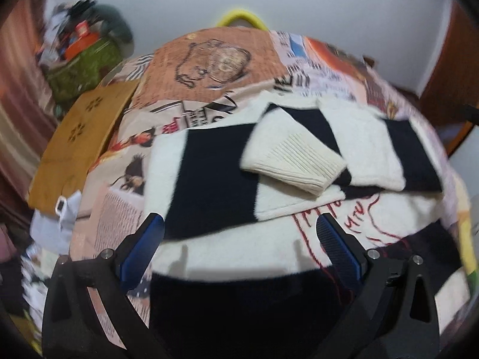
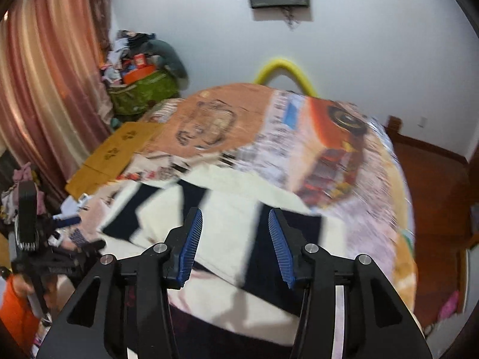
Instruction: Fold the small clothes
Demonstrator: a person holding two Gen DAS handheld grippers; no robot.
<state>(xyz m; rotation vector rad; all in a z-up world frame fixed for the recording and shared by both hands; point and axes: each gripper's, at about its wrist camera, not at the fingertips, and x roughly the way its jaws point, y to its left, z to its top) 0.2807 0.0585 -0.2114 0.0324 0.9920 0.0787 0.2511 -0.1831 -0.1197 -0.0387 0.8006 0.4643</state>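
Note:
A cream and black striped sweater (image 1: 209, 173) lies flat on the printed cloth (image 1: 209, 59). Its sleeves are folded across the body, and a ribbed cream cuff (image 1: 293, 161) lies on top. Red stitched lettering shows on the near part. My left gripper (image 1: 239, 224) hovers over the sweater's near edge, open wide, with nothing between its blue pads (image 1: 140, 257). In the right wrist view the sweater (image 2: 233, 191) is blurred. My right gripper (image 2: 235, 218) stands open above it and holds nothing. The left gripper's black body (image 2: 45, 257) shows at the left edge, held by a person in an orange sleeve.
A flat cardboard box (image 1: 77, 137) lies at the cloth's left edge. Behind it stands a green bag (image 1: 83, 65) heaped with clutter. A yellow loop (image 1: 239, 18) rises at the far edge. Pink curtains (image 2: 45, 89) hang left. Wooden floor (image 2: 434, 194) lies right.

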